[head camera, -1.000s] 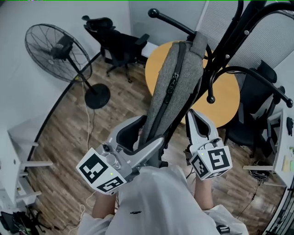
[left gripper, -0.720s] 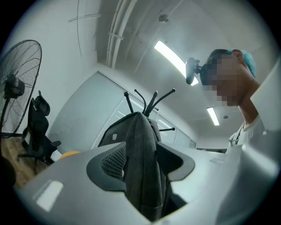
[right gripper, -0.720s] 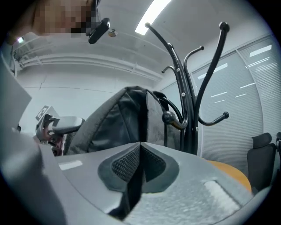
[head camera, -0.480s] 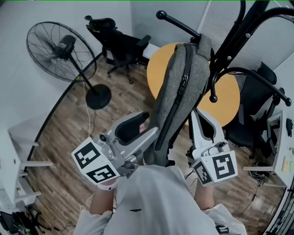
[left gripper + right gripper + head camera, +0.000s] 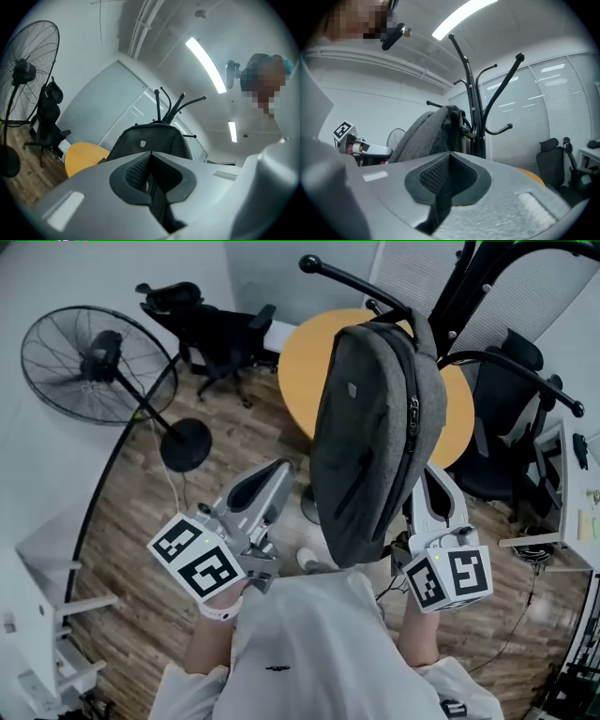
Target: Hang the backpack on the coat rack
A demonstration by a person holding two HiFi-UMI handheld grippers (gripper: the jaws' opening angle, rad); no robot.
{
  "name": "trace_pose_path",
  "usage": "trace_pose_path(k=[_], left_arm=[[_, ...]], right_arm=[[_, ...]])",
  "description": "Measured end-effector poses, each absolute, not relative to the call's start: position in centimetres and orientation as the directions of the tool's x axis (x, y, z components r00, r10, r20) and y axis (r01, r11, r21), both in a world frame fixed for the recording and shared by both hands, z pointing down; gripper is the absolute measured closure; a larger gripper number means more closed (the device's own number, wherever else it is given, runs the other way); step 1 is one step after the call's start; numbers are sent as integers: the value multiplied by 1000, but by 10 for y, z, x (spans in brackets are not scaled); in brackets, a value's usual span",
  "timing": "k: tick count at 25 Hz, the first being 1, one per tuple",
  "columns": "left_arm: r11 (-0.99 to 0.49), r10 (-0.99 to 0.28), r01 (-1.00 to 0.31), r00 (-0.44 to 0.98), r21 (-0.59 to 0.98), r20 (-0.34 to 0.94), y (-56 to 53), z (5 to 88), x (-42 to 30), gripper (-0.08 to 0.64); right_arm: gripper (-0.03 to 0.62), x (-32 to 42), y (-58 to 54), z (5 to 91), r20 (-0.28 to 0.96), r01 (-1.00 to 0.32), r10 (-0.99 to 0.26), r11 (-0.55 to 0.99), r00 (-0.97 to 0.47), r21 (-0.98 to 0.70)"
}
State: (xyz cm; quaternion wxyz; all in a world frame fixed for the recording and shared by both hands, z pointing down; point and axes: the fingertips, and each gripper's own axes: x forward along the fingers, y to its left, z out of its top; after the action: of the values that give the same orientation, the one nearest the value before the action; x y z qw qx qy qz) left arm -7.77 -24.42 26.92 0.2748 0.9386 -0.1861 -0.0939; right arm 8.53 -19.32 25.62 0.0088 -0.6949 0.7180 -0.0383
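Note:
The grey backpack (image 5: 375,437) hangs by its top from a hook of the black coat rack (image 5: 469,296), front face toward me. My left gripper (image 5: 279,468) is to its left, apart from it, shut with nothing between the jaws. My right gripper (image 5: 433,486) sits at the bag's lower right edge, partly hidden behind it, also shut and empty. The left gripper view shows the backpack (image 5: 145,140) ahead, beyond the closed jaws, with the rack (image 5: 168,105) above it. In the right gripper view the backpack (image 5: 424,136) hangs left of the rack (image 5: 476,108).
A round yellow table (image 5: 300,362) stands behind the rack. A black standing fan (image 5: 89,367) is at the left, its base on the wooden floor. Black office chairs are at the back left (image 5: 202,324) and the right (image 5: 506,446), beside a white desk (image 5: 572,512).
The left gripper, open around the backpack's lower part before, has let go, drawn away to the left and shut. The bag has swung round to show its front.

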Motion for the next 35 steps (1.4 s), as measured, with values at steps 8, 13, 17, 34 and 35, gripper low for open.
trace_pose_path(k=[8, 13, 17, 34, 35], left_arm=[[-753, -299, -220, 954, 620, -24, -242, 297, -70, 552], [-761, -231, -180, 973, 623, 0, -230, 304, -61, 548], [-772, -203, -167, 979, 614, 10, -223, 305, -62, 548], [-805, -318, -334, 940, 490, 119, -221, 322, -118, 547], [-805, -337, -355, 933, 475, 126, -221, 322, -123, 546]], right_arm=[[591, 88, -155, 263, 70, -988, -987, -147, 143, -54], [591, 77, -137, 267, 77, -981, -980, -186, 181, -58], [591, 68, -129, 269, 77, -976, -977, -205, 200, -69], [591, -10, -146, 283, 91, -993, -993, -81, 73, -83], [591, -15, -150, 286, 97, -995, -994, -62, 54, -82]])
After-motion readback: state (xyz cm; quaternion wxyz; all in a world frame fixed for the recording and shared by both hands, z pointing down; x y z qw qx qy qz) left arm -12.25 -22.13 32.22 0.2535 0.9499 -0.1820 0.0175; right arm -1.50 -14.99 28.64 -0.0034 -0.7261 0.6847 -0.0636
